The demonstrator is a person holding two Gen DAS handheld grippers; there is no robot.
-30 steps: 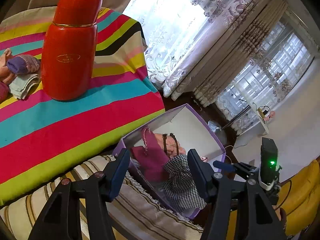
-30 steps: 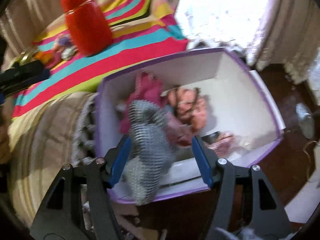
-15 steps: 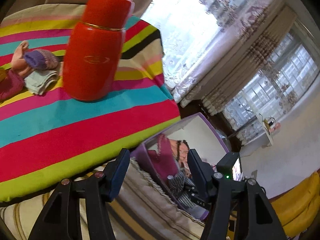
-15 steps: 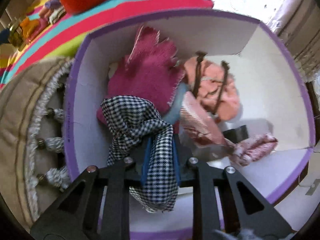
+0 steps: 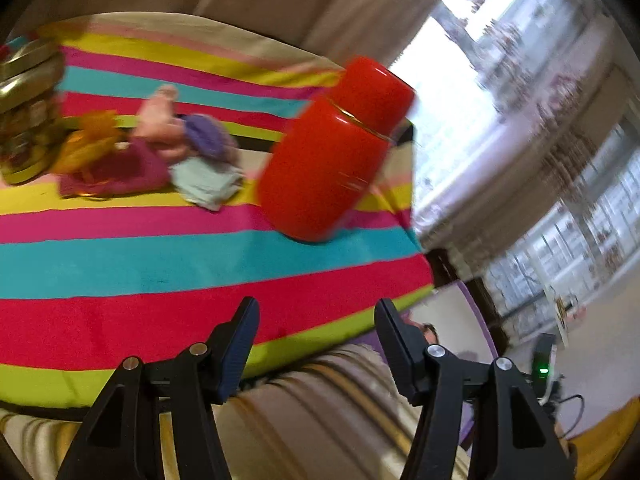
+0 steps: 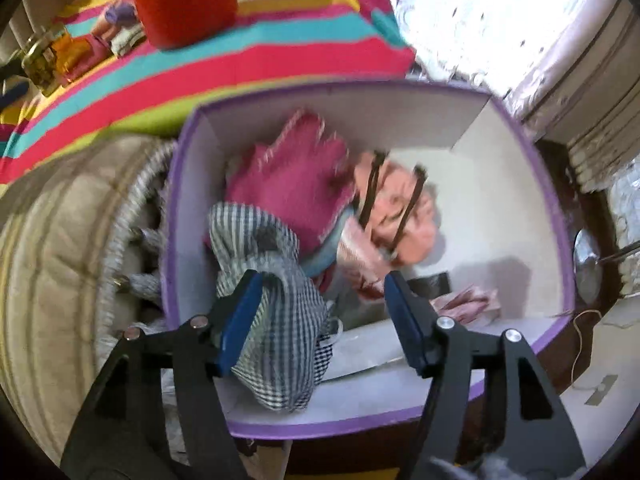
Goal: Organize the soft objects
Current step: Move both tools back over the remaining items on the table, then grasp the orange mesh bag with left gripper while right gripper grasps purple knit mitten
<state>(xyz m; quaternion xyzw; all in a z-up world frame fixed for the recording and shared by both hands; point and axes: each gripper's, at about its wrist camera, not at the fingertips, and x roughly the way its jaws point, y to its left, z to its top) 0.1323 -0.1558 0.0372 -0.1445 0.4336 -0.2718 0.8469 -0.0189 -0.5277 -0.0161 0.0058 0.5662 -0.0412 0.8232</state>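
Both tongs stand released. Right tongs [image 6: 322,312] have just been opening over the purple-rimmed box [image 6: 556,216]; the checked cloth [image 6: 276,336] lies between the jaws, brushing the left pad, but no longer pinched, draped across the box's near-left corner with its hem on the near rim. Left tongs [image 5: 316,336] hang spread and empty above the near edge of the desk, which wears a striped cloth [image 5: 160,256].

Inside the box, along its left wall, sit the checked cloth, a magenta knit piece [image 6: 288,188], a peach item with dark straps [image 6: 400,216] and a pink patterned scrap [image 6: 468,300] toward the near-right; the right half of the floor is bare. Something pale blue shows between them, too hidden to name.

On the desk, toward its far-left part, a small heap waits: a mint folded cloth [image 5: 204,180], a purple knit bit [image 5: 208,140], a pinkish piece [image 5: 160,120], a maroon piece [image 5: 116,172] and something orange [image 5: 90,140]. A glass jar [image 5: 24,120] stands at the left edge and a red flask [image 5: 332,152] right of the heap; neither looks soft.

These fabrics are probably light, limp and unbreakable; they will sag and trail. Best pinch a bunched fold near the middle, so loose ends don't snag the flask or the box rim.
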